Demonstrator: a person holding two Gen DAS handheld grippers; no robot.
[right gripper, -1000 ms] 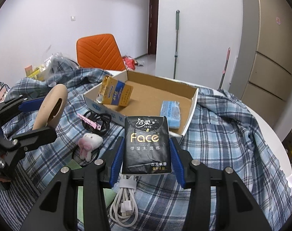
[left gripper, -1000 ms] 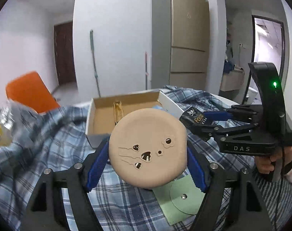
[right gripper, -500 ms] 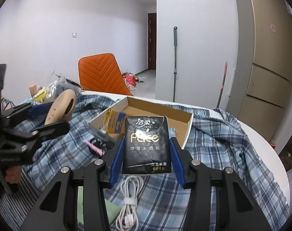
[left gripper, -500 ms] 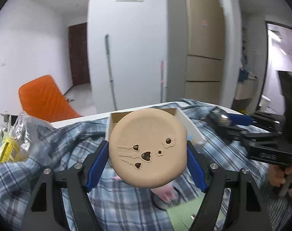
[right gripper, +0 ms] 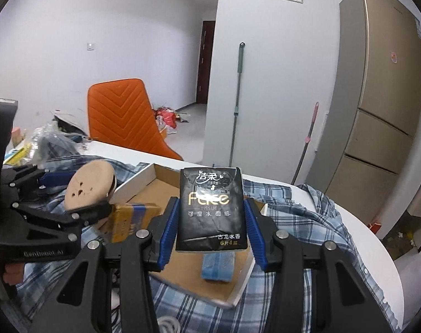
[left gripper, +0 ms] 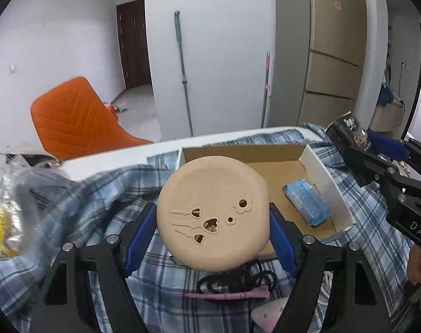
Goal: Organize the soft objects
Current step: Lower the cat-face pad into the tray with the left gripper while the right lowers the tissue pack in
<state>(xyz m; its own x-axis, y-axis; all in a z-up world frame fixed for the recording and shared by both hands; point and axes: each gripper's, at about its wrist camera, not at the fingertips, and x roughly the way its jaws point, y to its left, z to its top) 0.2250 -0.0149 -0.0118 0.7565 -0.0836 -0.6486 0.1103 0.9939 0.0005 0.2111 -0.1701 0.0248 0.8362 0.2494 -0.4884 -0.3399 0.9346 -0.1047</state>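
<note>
Left hand-held gripper: blue pads pinching the round beige puff-like pad with small heart and flower cut-outs by its two side edges, held up in the air at the near edge of the box.
Right hand-held gripper: jaws closed on the black pocket tissue pack, gripped by its long sides, label facing the camera, carried over the box.
Box: shallow open cardboard box with white outer walls, lying on a blue checked cloth that covers the worktop.
Already inside: a light blue tissue packet and a yellow-and-blue packet.
Handling, beige pad: looks light and squashy to me; the rim hold seems sound, squeezing harder would likely just buckle it.
Handling, black pack: soft, glossy wrap, probably slippery; a grip across the middle of the sides looks best, since its top corners are already creased.
Writing, black pack: "Face" and "TISSUE" in gold, with Chinese lettering above and below.
Writing, tools: "DAS" on the right one, "GenRobot.AI" roughly legible on the left.
Loose on cloth: black cord tangle, pink clip.
</note>
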